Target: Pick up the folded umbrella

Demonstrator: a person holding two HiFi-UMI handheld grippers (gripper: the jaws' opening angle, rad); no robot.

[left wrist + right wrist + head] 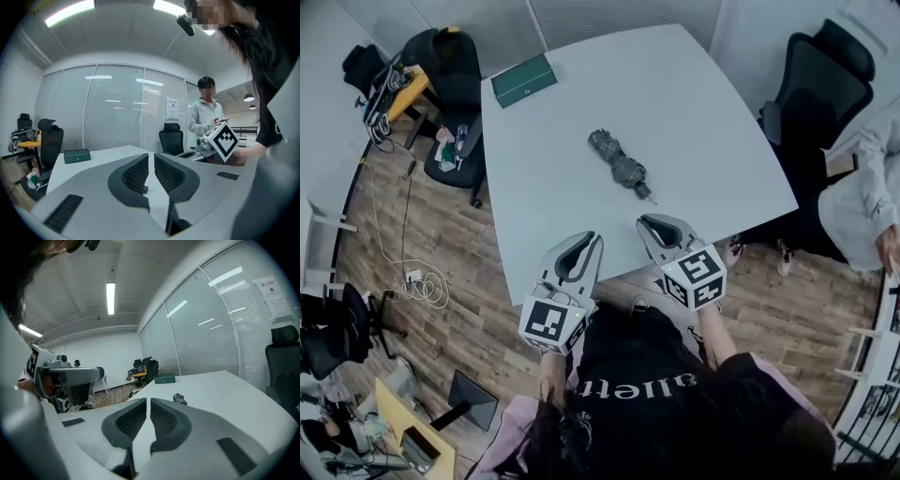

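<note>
left gripper (589, 246): hovering over the near desk edge, jaws pressed together, nothing between them
right gripper (652, 227): hovering just beside the left one, slightly further in, jaws also pressed together and empty, pointing toward the umbrella
desk (703, 112): white top, carrying only two things
umbrella (619, 163): folded, dark, lying diagonally mid-desk, apart from both grippers, thin end pointing toward the right gripper
green box (523, 80): sitting at the far left corner, well apart from the umbrella
office chairs (811, 89): standing around the desk, not in the way
stage: looking like an approach, pickup not yet done
risk 1: jaws arriving while pressed together would be shoving or rolling the umbrella instead of gripping it
risk 2: pinching only loose fabric or the thin end, so it would be slipping or tilting on the lift
risk 3: coming in too low, jaws scraping the desk
</note>
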